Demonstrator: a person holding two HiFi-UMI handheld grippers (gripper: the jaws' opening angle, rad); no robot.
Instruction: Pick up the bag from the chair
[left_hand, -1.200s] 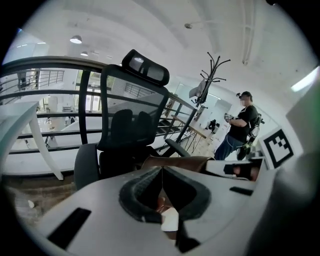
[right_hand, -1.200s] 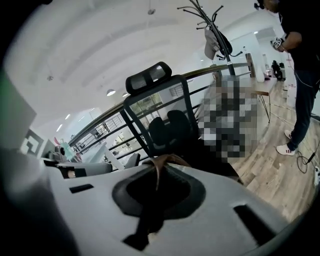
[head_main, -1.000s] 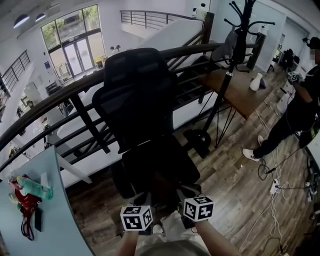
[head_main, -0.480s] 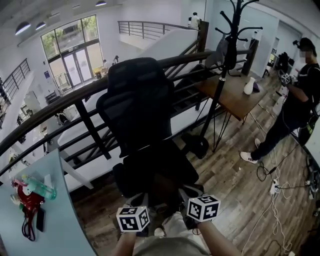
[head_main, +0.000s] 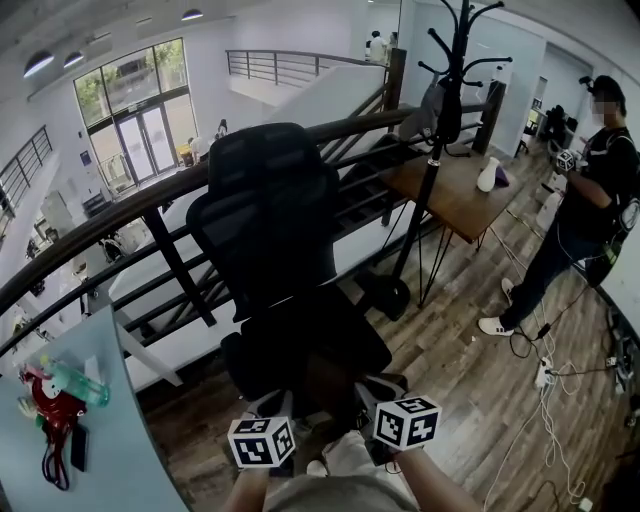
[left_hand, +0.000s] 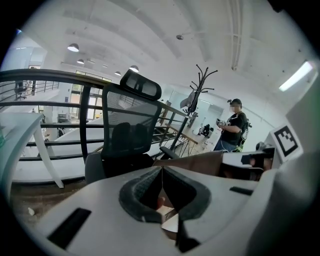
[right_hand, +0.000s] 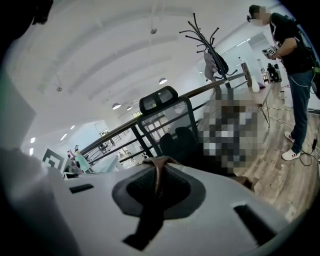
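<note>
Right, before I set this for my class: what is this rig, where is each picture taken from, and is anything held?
No robot: a person holds tongs in each hand. One picture comes from a camera on their head, looking down at a black office chair by a railing; the marker cubes low in it belong to the tongs. The other two come from cameras riding on the left tongs and the right tongs. Both are shut on a brown strap, probably the bag's handle; the bag itself is not clearly visible.

Chair (head_main: 265, 210) black mesh (matt); floor (head_main: 470, 365) wood planks.
</note>
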